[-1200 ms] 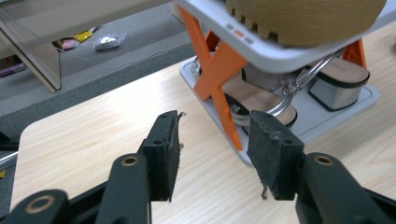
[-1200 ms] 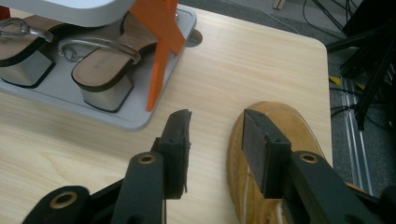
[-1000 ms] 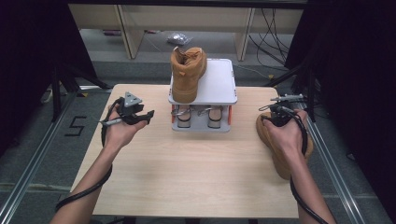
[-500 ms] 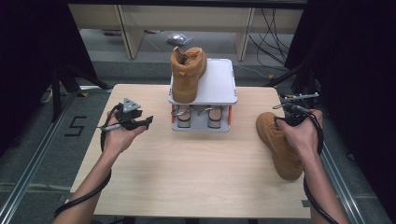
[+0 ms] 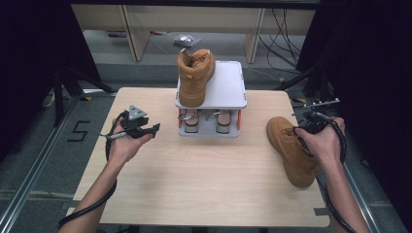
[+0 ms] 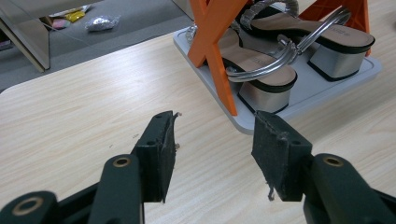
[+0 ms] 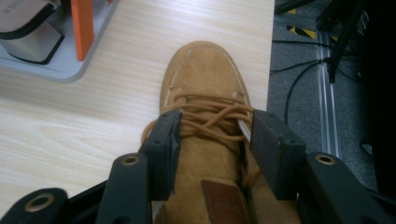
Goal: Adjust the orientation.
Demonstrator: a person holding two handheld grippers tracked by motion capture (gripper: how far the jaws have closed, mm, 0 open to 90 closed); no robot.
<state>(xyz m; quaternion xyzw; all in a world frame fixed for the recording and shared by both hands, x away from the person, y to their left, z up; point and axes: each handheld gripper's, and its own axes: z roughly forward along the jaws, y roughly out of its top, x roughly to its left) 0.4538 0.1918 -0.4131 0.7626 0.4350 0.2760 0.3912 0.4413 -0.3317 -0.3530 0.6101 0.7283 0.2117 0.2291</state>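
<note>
The boot (image 5: pixel 290 148) is seen lying on the table (image 5: pixel 204 194) near its right edge, toe pointing away toward the rack (image 5: pixel 228 92). In the right gripper view the laces (image 7: pixel 208 116) and tongue are framed between the jaws of the right gripper (image 7: pixel 212 140), which stand apart on either side of the upper; whether the pads touch the suede cannot be told, but no squeeze is seen. These jaws have just been opening, with the boot's upper between them. The step in hand is judged to be the taking up of this boot, so that it can be set beside its mate (image 5: pixel 194 75), which stands on the rack's top shelf. A pair of sandals (image 6: pixel 275 60) is kept on the lower shelf.

The left gripper (image 5: pixel 141 130) is held above the table left of the rack, its jaws apart and nothing between them.

For the next move, the right jaws must be lowered over the upper and closed firmly on it before any lift is tried; the boot is judged heavy enough to tip in a shallow grip.
</note>
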